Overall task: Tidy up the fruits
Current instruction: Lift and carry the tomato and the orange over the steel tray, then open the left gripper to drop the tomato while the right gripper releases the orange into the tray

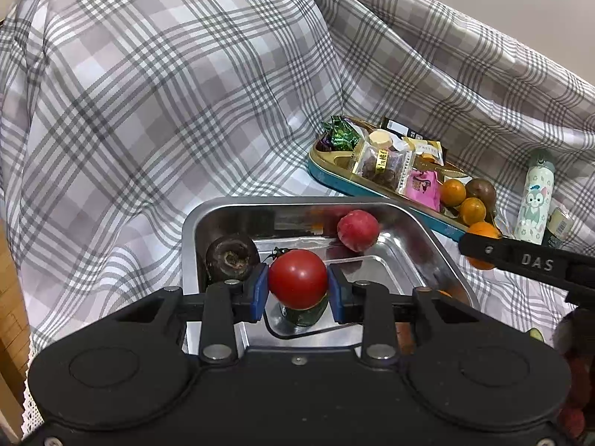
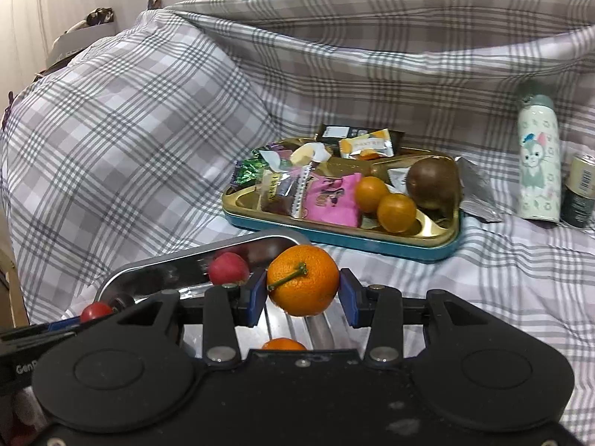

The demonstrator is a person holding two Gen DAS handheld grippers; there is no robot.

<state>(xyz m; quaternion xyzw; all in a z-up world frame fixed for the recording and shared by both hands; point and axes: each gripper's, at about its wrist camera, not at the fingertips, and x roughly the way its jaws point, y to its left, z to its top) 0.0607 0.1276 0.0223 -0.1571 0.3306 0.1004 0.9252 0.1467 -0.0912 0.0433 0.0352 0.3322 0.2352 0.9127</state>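
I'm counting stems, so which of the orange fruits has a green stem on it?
The large mandarin clamped in the right gripper. The two small oranges in the teal tin show none.

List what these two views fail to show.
- Left wrist view: the dark object under the tomato is hidden by it and the left gripper.
- Right wrist view: the orange fruit below the mandarin is cut off by the right gripper.
- Wrapper text: too small.
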